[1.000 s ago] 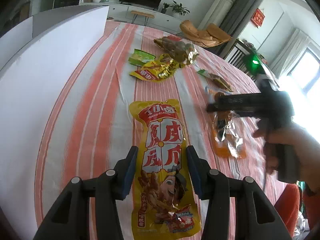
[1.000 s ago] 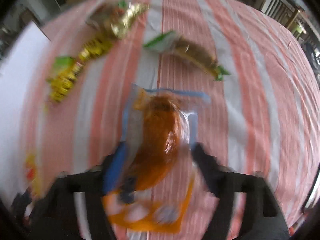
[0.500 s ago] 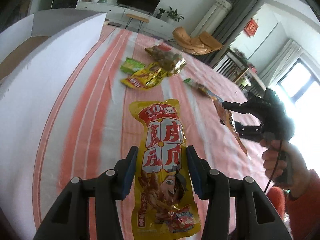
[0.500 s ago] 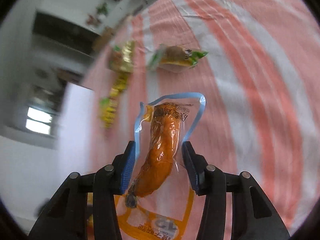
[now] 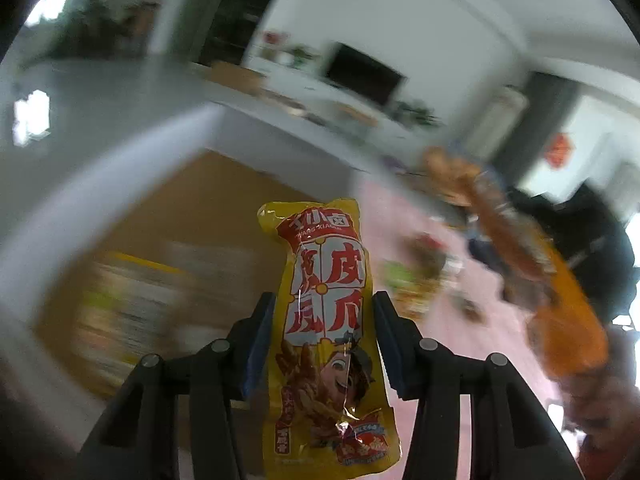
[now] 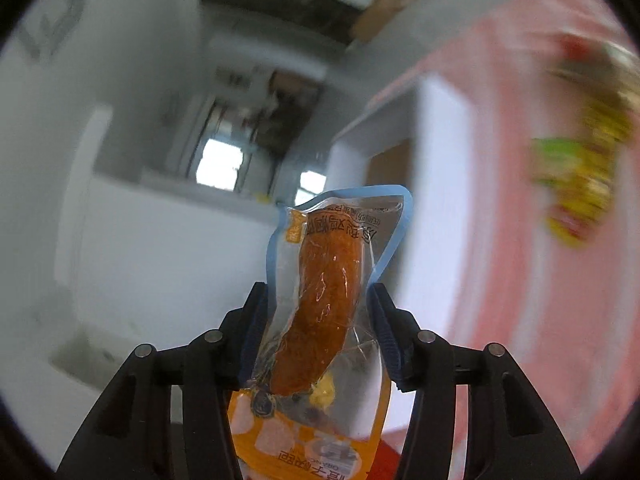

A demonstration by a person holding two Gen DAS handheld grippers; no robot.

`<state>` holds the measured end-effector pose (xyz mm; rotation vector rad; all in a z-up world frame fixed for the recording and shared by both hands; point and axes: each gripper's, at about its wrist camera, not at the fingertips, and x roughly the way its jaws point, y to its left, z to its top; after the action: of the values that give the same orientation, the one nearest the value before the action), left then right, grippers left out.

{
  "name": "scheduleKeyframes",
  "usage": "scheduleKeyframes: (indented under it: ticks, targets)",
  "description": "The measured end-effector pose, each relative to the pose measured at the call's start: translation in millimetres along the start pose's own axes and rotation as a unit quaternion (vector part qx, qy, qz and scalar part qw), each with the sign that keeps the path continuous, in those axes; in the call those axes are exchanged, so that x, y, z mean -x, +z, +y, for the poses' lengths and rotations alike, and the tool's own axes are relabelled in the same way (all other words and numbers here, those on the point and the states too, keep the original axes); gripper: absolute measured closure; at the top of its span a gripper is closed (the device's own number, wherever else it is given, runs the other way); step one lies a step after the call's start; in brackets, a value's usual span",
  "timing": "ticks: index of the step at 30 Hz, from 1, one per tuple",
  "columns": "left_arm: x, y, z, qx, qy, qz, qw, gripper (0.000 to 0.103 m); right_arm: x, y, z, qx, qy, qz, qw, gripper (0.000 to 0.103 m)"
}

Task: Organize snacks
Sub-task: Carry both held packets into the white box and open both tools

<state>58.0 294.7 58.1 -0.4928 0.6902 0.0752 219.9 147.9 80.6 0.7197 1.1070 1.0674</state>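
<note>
My left gripper (image 5: 324, 300) is shut on a yellow snack pack (image 5: 320, 240) with red characters and holds it in the air over the open white box (image 5: 120, 168) with its brown inside. Several blurred packs (image 5: 132, 304) lie in the box. My right gripper (image 6: 318, 292) holds up a clear, blue-edged pack with an orange sausage (image 6: 328, 264). Its jaws are opening slightly, and the pack still sits pinched between the pads. In the left wrist view that orange pack (image 5: 532, 264) hangs blurred at the right.
A pink-and-white striped cloth (image 5: 400, 216) covers the table beside the box. Several loose snack packs (image 6: 580, 168) lie blurred on it. The white box (image 6: 440, 160) stands ahead of the right gripper. A person's hand (image 5: 600, 400) shows at the lower right.
The right gripper shut on the orange sausage pack and lifted it off the cloth. Both grippers rose with their packs and swung left toward the white box.
</note>
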Motion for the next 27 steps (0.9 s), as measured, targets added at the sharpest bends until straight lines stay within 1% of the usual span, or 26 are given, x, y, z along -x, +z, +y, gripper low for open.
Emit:
scheduleKeyframes:
  ticks: [1,2,3,4,5,7,8,10,12,13,15,16,18,20,21,22,23,25,27]
  targets:
    - [1.8,2.9,12.9,-0.001,0.033,-0.002,0.9995,0.054,-19.7,1.4,12.4,0.016,-0.007,0.008,1.0,0.042]
    - [3.9,3.9,28.9,0.001,0.085,-0.009,0.9963,0.051,-39.3,0.9,23.9,0.032,-0.017,0.015,0.999,0.033]
    - [4.5,3.4,37.2,0.006,0.108,-0.014,0.994,0.036,-58.9,-1.1,32.5,0.048,-0.034,0.021,0.998,0.028]
    - [6.5,1.5,48.2,0.018,0.133,-0.018,0.9908,0.014,-75.3,-3.9,38.2,0.061,-0.056,0.026,0.996,0.017]
    - [9.2,-0.7,58.9,0.035,0.149,-0.023,0.9879,0.011,-94.3,-5.9,41.1,0.076,-0.082,0.034,0.993,0.011]
    - [16.0,-6.1,71.2,0.058,0.159,-0.037,0.9848,0.009,-112.4,-12.8,43.5,0.109,-0.115,0.047,0.986,0.011]
    - [21.3,-8.1,74.2,0.066,0.162,-0.046,0.9835,0.01,-111.8,-15.2,41.7,0.126,-0.128,0.047,0.983,0.011]
    - [25.3,-11.0,70.0,0.067,0.163,-0.06,0.9825,0.009,-96.8,-21.5,39.4,0.158,-0.149,0.03,0.976,0.01]
    - [33.0,-18.1,55.3,0.056,0.147,-0.074,0.9848,0.009,-67.9,-29.6,31.6,0.208,-0.194,-0.006,0.959,0.008]
    - [33.9,-19.5,44.9,0.047,0.132,-0.078,0.9871,0.009,-52.3,-37.4,26.0,0.228,-0.217,-0.02,0.949,0.006]
    - [33.4,-26.7,15.9,0.025,0.096,-0.082,0.9916,0.009,-17.0,-52.3,-4.6,0.27,-0.296,-0.051,0.915,0.005]
    - [31.3,-29.2,0.3,0.012,0.076,-0.081,0.9938,0.009,3.2,-63.5,-27.4,0.283,-0.345,-0.06,0.893,0.005]
    - [23.8,-40.7,-39.8,-0.02,0.031,-0.067,0.997,0.008,30.7,-73.0,-79.1,0.273,-0.434,-0.063,0.856,0.006]
    - [5.4,-53.2,-81.2,-0.054,-0.017,-0.038,0.9977,0.002,66.9,-83.0,-131.5,0.234,-0.5,-0.065,0.831,0.006]
    - [-5.9,-60.9,-99.3,-0.071,-0.036,-0.021,0.9966,0.0,88.0,-89.2,-151.3,0.218,-0.516,-0.074,0.825,0.006]
    - [-24.1,-74.0,-120.9,-0.095,-0.058,0.004,0.9938,0.0,105.6,-93.5,-163.7,0.207,-0.525,-0.083,0.821,0.006]
    - [-38.6,-82.2,-133.4,-0.11,-0.067,0.022,0.9915,0.0,126.9,-98.6,-174.0,0.196,-0.538,-0.095,0.814,0.006]
    - [-77.2,-107.0,-159.2,-0.145,-0.073,0.059,0.985,0.0,157.7,-109.4,-187.0,0.182,-0.552,-0.112,0.806,0.006]
    - [-108.7,-121.3,-173.4,-0.167,-0.062,0.085,0.9804,0.0,175.6,-115.6,-192.4,0.17,-0.559,-0.127,0.801,0.006]
